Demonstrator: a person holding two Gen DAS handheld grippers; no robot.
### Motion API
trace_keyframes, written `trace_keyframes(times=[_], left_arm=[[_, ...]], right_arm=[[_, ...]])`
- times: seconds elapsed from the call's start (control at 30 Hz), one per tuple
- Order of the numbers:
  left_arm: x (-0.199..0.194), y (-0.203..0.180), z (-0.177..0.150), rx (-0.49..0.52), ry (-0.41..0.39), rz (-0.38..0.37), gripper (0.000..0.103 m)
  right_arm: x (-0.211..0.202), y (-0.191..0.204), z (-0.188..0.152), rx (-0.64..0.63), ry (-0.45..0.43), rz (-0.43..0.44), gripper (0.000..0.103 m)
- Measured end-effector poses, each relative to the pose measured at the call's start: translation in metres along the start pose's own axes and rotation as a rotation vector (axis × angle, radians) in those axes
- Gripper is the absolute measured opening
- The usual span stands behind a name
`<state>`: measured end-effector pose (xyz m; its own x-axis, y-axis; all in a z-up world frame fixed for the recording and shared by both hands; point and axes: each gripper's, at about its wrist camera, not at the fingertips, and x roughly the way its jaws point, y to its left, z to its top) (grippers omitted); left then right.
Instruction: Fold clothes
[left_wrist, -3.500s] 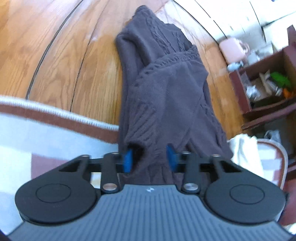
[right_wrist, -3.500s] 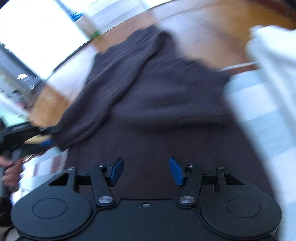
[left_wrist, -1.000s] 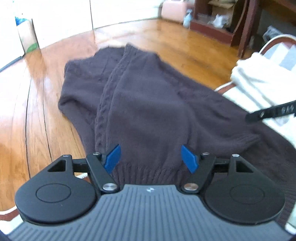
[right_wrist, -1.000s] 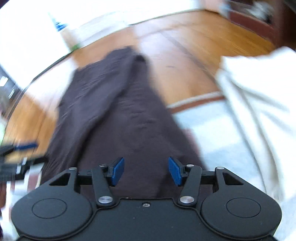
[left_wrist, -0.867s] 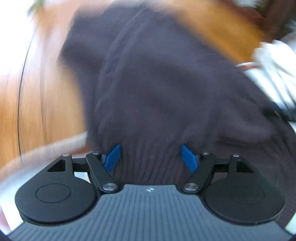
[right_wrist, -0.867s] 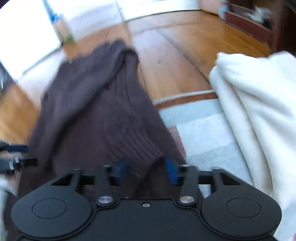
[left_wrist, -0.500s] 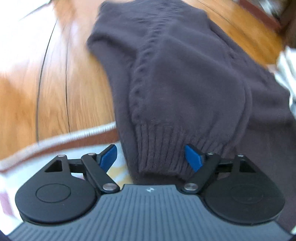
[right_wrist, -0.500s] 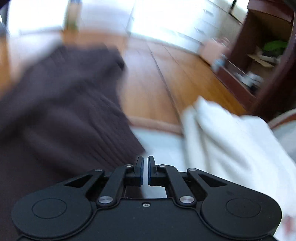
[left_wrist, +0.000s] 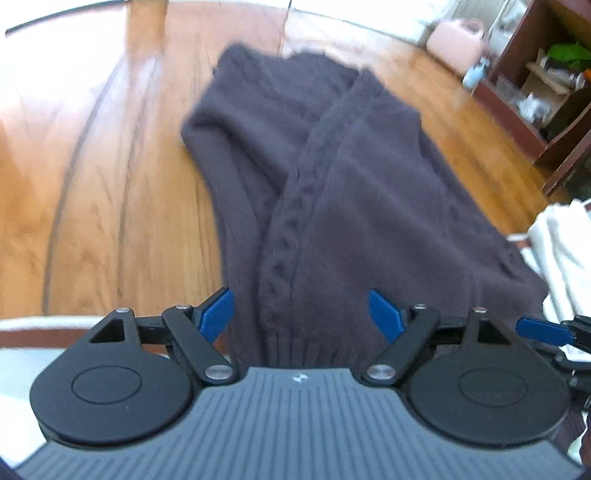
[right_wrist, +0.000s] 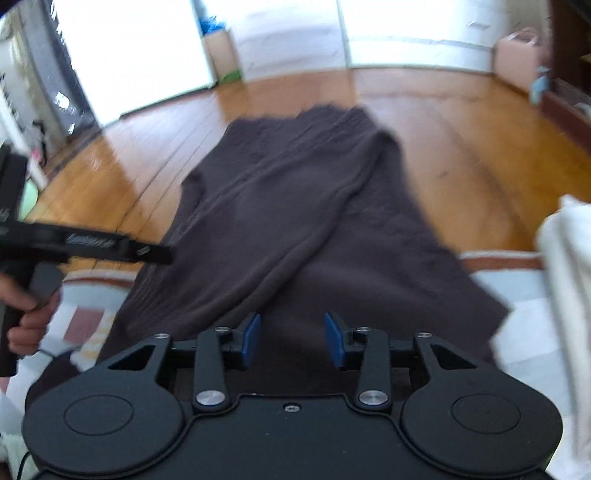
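Note:
A dark brown knit sweater (left_wrist: 354, 192) lies lengthwise on the wooden floor, its near end on a rug. Both sleeves are folded across its body, one with a cable pattern running toward me. My left gripper (left_wrist: 301, 314) is wide open just above that sleeve's ribbed cuff, with nothing pinched. In the right wrist view the sweater (right_wrist: 295, 221) stretches away from me. My right gripper (right_wrist: 293, 338) hovers open over its near hem. A hand (right_wrist: 29, 317) holds the left gripper (right_wrist: 110, 245) at the sweater's left edge. The right gripper's blue fingertip (left_wrist: 539, 330) shows at the far right of the left wrist view.
A white folded garment (right_wrist: 565, 266) lies on the pale rug (right_wrist: 517, 280) to the right of the sweater. A dark wooden shelf unit (left_wrist: 546, 85) and a pink bag (left_wrist: 456, 38) stand at the back right. Wooden floor (left_wrist: 110, 166) lies on the left.
My right gripper was shut half a second ago and now stands open, turned back over the sweater's hem. The left gripper stayed open and shifted slightly over the cuff.

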<state>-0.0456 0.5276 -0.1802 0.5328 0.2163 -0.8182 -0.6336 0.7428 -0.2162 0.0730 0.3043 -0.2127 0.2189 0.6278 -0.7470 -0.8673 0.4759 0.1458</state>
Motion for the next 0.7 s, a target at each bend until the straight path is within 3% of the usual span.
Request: trace_keyframes(times=[0.03, 0.07, 0.1, 0.13, 0.17, 0.33, 0.4, 0.47, 0.57, 0.7], left_arm=[[0.008, -0.004, -0.002, 0.036, -0.003, 0.026, 0.076], [0.010, -0.007, -0.006, 0.083, -0.015, 0.051, 0.056], [0.010, -0.009, -0.006, 0.122, -0.029, 0.051, 0.044], [0.004, -0.008, -0.004, 0.113, -0.032, 0.035, 0.019], [-0.003, -0.005, 0.000, 0.085, -0.031, 0.017, 0.016], [-0.033, 0.007, 0.007, 0.019, -0.022, 0.015, 0.016], [-0.023, 0.015, 0.001, -0.033, 0.052, -0.005, 0.022], [-0.013, 0.022, -0.007, -0.098, 0.105, 0.012, 0.039], [-0.019, 0.027, -0.007, -0.124, 0.098, -0.006, 0.045], [-0.039, 0.026, -0.005, -0.085, 0.007, -0.023, 0.048]], right_arm=[[0.003, 0.005, -0.002, -0.027, 0.003, -0.018, 0.044], [0.004, 0.010, -0.005, -0.067, 0.000, -0.060, 0.044], [0.005, 0.014, -0.008, -0.107, -0.004, -0.103, 0.044], [0.006, 0.019, -0.011, -0.147, -0.008, -0.145, 0.044], [0.004, 0.020, -0.012, -0.153, -0.013, -0.147, 0.044], [-0.007, 0.002, 0.001, 0.033, -0.007, 0.059, 0.044], [-0.006, 0.005, 0.005, 0.041, 0.007, 0.053, 0.046], [-0.001, 0.012, 0.006, -0.001, 0.008, 0.033, 0.048], [0.011, 0.024, 0.008, -0.061, 0.023, 0.040, 0.048], [0.024, 0.028, 0.017, -0.072, 0.052, 0.069, 0.048]])
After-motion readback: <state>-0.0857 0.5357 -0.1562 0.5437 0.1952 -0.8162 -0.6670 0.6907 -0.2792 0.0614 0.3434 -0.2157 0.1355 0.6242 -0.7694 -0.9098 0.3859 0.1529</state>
